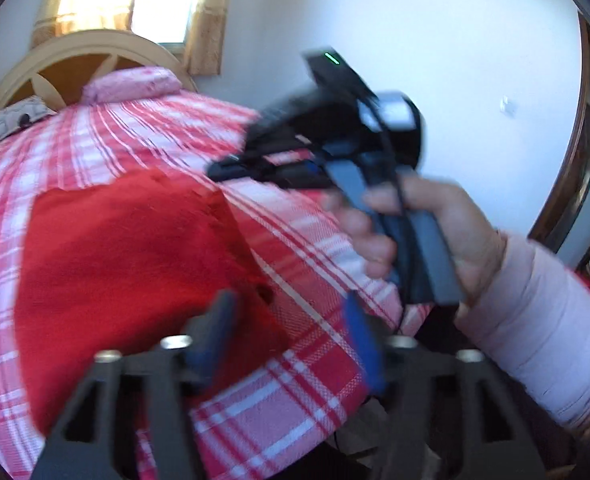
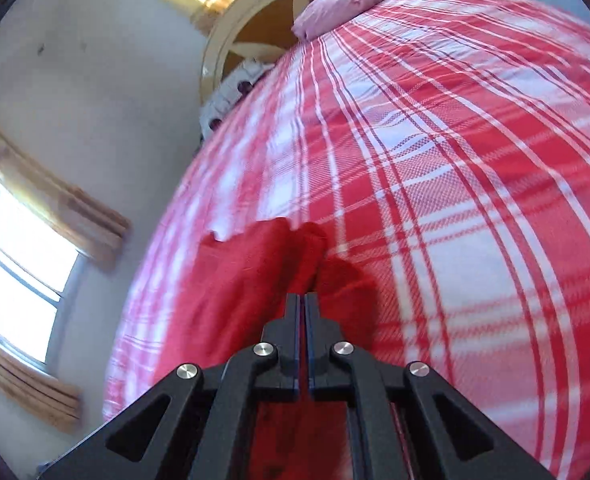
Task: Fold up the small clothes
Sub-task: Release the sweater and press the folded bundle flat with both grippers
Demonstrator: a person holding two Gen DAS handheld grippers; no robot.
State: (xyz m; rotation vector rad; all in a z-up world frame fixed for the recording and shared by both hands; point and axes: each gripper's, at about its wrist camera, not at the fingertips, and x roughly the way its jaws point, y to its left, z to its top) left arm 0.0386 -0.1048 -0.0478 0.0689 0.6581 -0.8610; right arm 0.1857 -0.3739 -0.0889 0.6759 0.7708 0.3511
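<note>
Wide open plaid bedspread point(image 2: 475, 208) stretches beyond the red garment point(image 2: 255, 272) on its right, nothing lying there all the way up to the pink pillow point(image 2: 343, 4) by the headboard point(image 2: 231, 40). Left of the garment, the bed edge drops off close by, wall and curtained window point(image 2: 19, 264) past it. In the left wrist view, the right gripper point(image 1: 223, 170) hangs over the garment's point(image 1: 127, 264) far right corner, blocking that side; bare bedspread point(image 1: 295, 392) lies between the left gripper's point(image 1: 291, 312) parted fingers.

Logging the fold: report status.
Left hand-held gripper open, empty. Right hand-held gripper shut on red fleece garment, on red-and-white plaid bedspread. Nothing blocking.
</note>
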